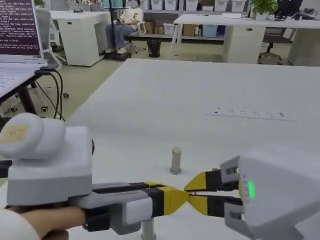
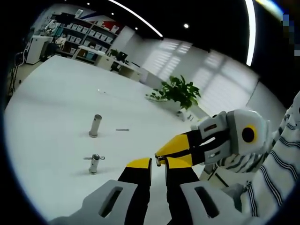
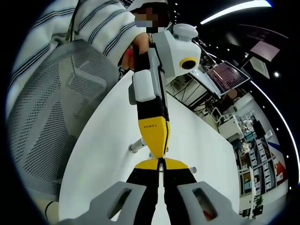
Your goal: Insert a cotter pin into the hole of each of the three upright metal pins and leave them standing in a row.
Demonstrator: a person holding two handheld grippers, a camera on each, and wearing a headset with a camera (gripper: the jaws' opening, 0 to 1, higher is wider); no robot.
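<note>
Above the counter (image 1: pixel 225 85), our right tool (image 3: pixel 161 162) is clenched tip to tip with the left tool (image 2: pixel 158 162), whose grip we cannot tell; a slip here could topple the pin (image 3: pixel 136 146) standing just below

The left hand-held gripper (image 1: pixel 175 198) is pointing in from the left, gripped by a hand (image 1: pixel 42 224) low in the head view. The right hand-held gripper (image 1: pixel 191 192) is pointing back at it, their yellow tips meeting nose to nose. The right jaws are pressing together at the tips; the left jaws are sitting close, a slim gap between them. A striped sleeve (image 2: pixel 276 159) is showing behind the right one.
</note>
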